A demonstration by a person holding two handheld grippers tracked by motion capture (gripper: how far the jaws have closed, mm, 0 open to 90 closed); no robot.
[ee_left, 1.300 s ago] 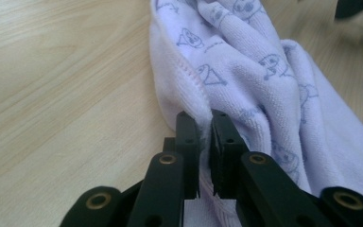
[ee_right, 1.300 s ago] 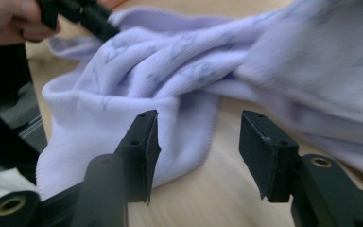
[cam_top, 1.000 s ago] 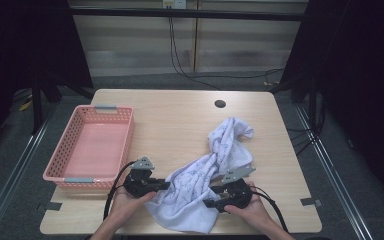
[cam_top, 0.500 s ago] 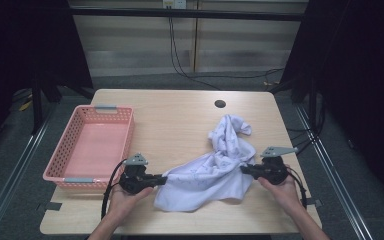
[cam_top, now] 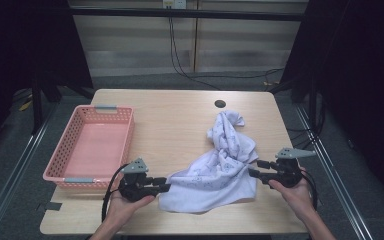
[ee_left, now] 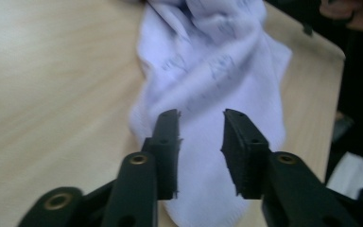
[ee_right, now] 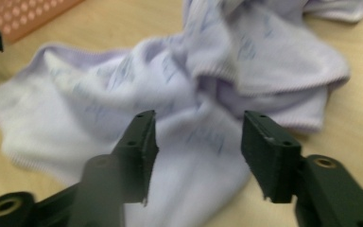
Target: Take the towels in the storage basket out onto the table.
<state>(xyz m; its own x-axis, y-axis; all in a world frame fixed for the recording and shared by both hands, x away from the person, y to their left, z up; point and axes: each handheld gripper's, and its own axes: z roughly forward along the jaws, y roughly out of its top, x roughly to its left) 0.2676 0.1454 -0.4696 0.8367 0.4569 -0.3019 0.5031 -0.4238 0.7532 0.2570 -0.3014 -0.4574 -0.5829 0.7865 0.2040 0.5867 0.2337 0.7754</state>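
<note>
A: Pink basket (cam_top: pixel 91 145) at the left sits bare; how far along is the spreading?

B: Barely begun. The left gripper (cam_top: pixel 166 187) has just been opening, jaws parted with nothing pinched, at the cloth's (cam_top: pixel 215 177) near-left corner.

A: And the cloth?

B: Pale lilac, faintly printed, rumpled, twisted toward the table's (cam_top: pixel 180 120) far right. The right gripper (cam_top: pixel 252 172) has also let go, jaws apart beside its right edge

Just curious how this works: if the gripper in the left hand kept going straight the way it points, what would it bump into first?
Most likely the white cloth: the left gripper points at it, jaws open.
</note>
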